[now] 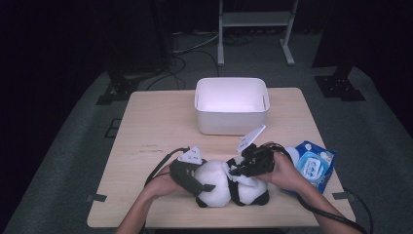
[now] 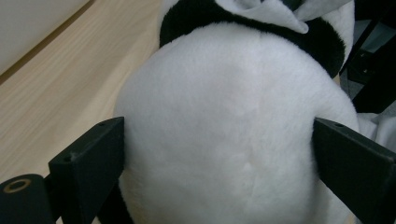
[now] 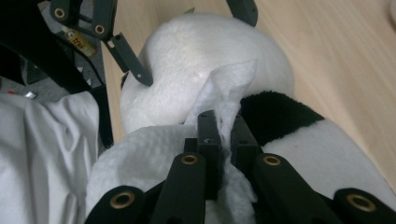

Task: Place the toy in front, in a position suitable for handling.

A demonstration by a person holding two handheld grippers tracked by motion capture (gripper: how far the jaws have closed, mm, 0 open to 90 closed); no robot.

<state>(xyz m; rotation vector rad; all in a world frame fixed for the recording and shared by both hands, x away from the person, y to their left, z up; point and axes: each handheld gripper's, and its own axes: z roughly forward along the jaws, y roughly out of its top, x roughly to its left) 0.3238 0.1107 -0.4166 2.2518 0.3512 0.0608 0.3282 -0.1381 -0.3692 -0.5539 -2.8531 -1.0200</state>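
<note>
A black-and-white panda plush [image 1: 216,187] lies near the table's front edge. My left gripper [image 1: 204,183] holds its round white body [image 2: 233,140], one black jaw pressed against each side, as the left gripper view [image 2: 219,154] shows close up. My right gripper [image 1: 241,170] is shut on a crumpled white wipe [image 3: 224,88] and rests it on the plush beside a black fur band [image 3: 275,116]. In the right gripper view the jaws [image 3: 224,130] pinch the wipe, and the left gripper's grey finger [image 3: 130,60] touches the white body [image 3: 196,51] beyond.
A white bin [image 1: 231,105] stands open at the table's back middle. A blue wipes packet [image 1: 311,165] lies just right of my right hand. The wooden table [image 1: 151,131] spreads bare to the left. White cloth [image 3: 46,154] hangs at the right gripper view's left.
</note>
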